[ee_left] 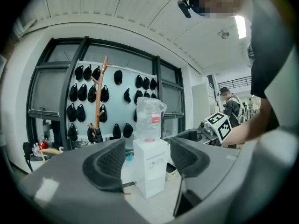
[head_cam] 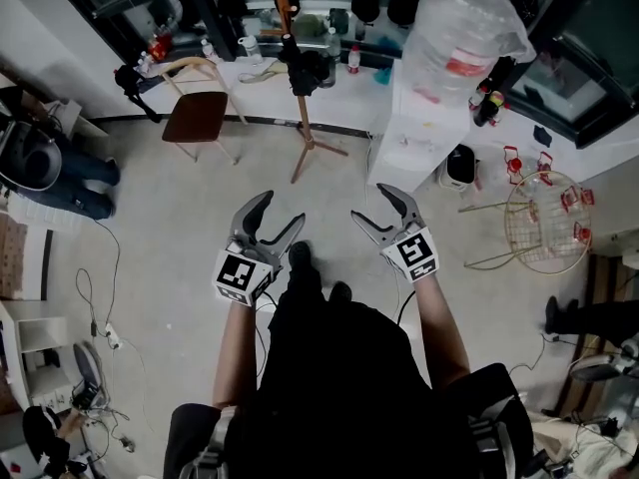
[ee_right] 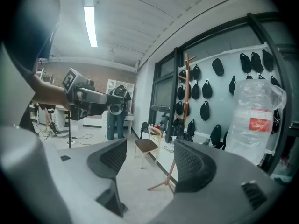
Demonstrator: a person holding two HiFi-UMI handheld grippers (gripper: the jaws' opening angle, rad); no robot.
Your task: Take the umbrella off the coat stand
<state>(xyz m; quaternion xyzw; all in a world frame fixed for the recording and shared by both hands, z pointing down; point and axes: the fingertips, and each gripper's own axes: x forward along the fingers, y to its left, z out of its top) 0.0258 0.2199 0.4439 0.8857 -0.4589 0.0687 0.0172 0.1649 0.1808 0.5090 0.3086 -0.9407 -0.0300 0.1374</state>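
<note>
Left gripper (head_cam: 282, 211): jaws apart, clamped on nothing, framing only the far-off water dispenser (ee_left: 150, 167). Right gripper (head_cam: 369, 204): jaws spread wide, likewise empty, with open floor (head_cam: 200, 218) showing through the gap. Both held side by side and well apart from the coat stand (head_cam: 303, 118), standing at the floor's far edge by the window wall, between the chair (head_cam: 198, 116) and the dispenser. Umbrella (head_cam: 305, 68): probably the dark bundle hanging low on the pole, above the splayed legs. Too small from here to make out its strap or the peg.

Likely trouble, judged from this:
- Toppling the stand by pulling the bundle sideways rather than lifting it clear of its peg. Thin pole, narrow tripod, nothing bracing it.
- Snagging the strap on the peg and dragging the pole along.
- Pinching loose fabric only and losing the umbrella to the floor.
- Knocking the big bottle (head_cam: 464, 28) on the dispenser, close on the stand's right, while swinging the right-hand jaws in.
- Closing on some other dark item among the clutter behind the pole.
</note>
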